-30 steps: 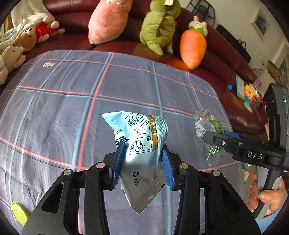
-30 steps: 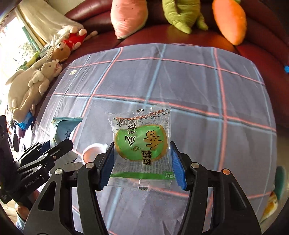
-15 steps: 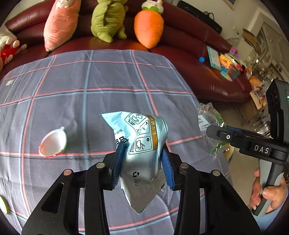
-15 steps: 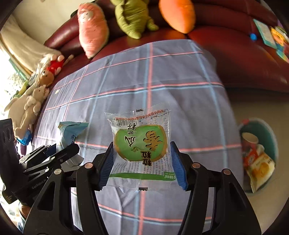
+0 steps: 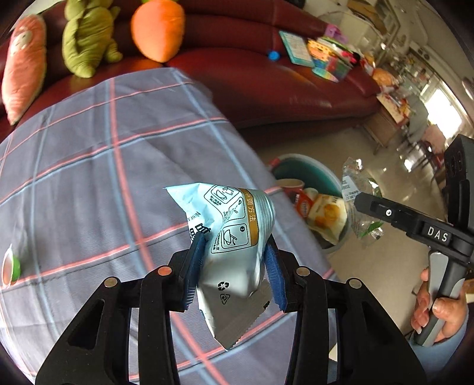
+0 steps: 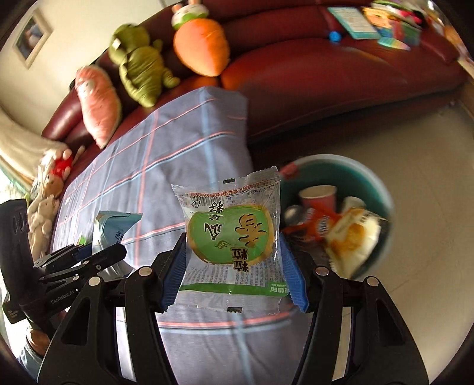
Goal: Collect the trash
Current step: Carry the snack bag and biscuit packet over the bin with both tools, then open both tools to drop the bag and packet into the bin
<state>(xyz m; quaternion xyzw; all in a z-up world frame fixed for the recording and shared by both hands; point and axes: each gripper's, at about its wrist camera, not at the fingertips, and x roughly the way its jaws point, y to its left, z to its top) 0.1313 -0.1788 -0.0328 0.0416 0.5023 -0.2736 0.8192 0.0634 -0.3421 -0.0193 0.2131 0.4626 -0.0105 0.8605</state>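
My left gripper [image 5: 235,260] is shut on a crumpled silver-blue snack bag [image 5: 234,234], held above the right end of the checked tablecloth [image 5: 89,177]. My right gripper [image 6: 234,263] is shut on a clear wrapper with a green round cake [image 6: 232,237], held over the table's edge. A teal trash bin [image 6: 364,177] stands on the floor to the right, holding a red paper cup [image 6: 318,197] and wrappers. The bin also shows in the left wrist view [image 5: 308,171], with the right gripper [image 5: 367,204] and its wrapper [image 5: 358,189] above it.
A small white and green cup [image 5: 10,265] lies on the cloth at the far left. A dark red sofa [image 5: 266,74] with plush carrots [image 5: 158,28] and a green plush toy [image 5: 83,41] curves behind the table. Books and toys [image 5: 314,56] lie on the sofa's right part.
Both grippers have swung right with their wrappers still held. The trash bin has come into view close under the right gripper, and most of the table has slid off to the left.
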